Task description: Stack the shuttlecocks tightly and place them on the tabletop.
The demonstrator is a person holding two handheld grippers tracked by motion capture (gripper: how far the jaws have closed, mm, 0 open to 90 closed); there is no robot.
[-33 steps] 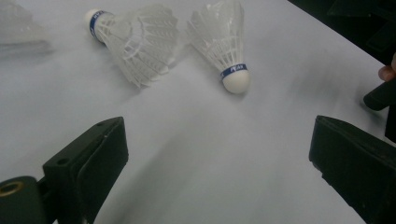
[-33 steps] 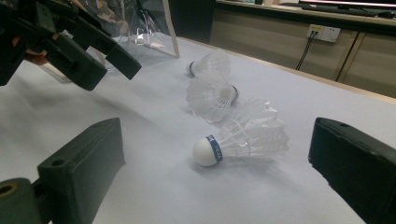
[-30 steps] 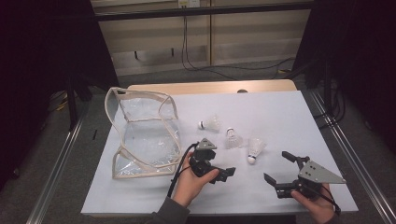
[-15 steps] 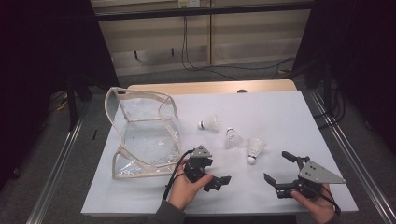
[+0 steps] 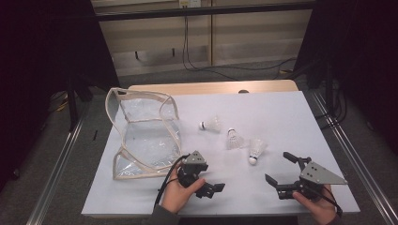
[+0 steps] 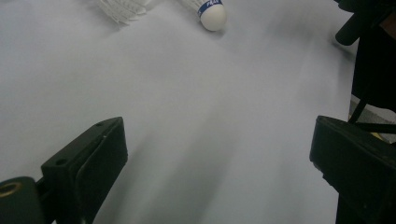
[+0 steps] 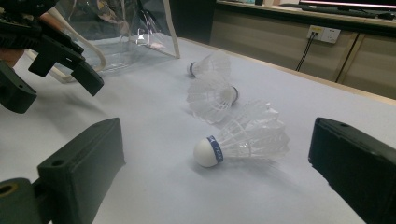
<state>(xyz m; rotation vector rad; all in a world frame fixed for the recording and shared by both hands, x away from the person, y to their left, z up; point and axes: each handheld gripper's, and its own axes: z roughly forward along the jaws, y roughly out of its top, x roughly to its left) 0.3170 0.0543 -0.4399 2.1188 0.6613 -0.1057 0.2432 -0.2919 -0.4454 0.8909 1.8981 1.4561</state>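
Shuttlecocks: 3 lie mid-desk [image 5: 281,112], nearest [image 5: 256,150] right of the clear bag [image 5: 145,136]. Left gripper [image 5: 213,188] and right gripper [image 5: 279,168] gape, empty; none bagged yet.

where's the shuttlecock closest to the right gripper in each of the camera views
High view: nearest shuttlecock, right of centre, ahead of the right gripper.
Left gripper view: its cork at the top edge.
Right gripper view: centre, between the jaws.
Shared landmark: the blue band round its cork.
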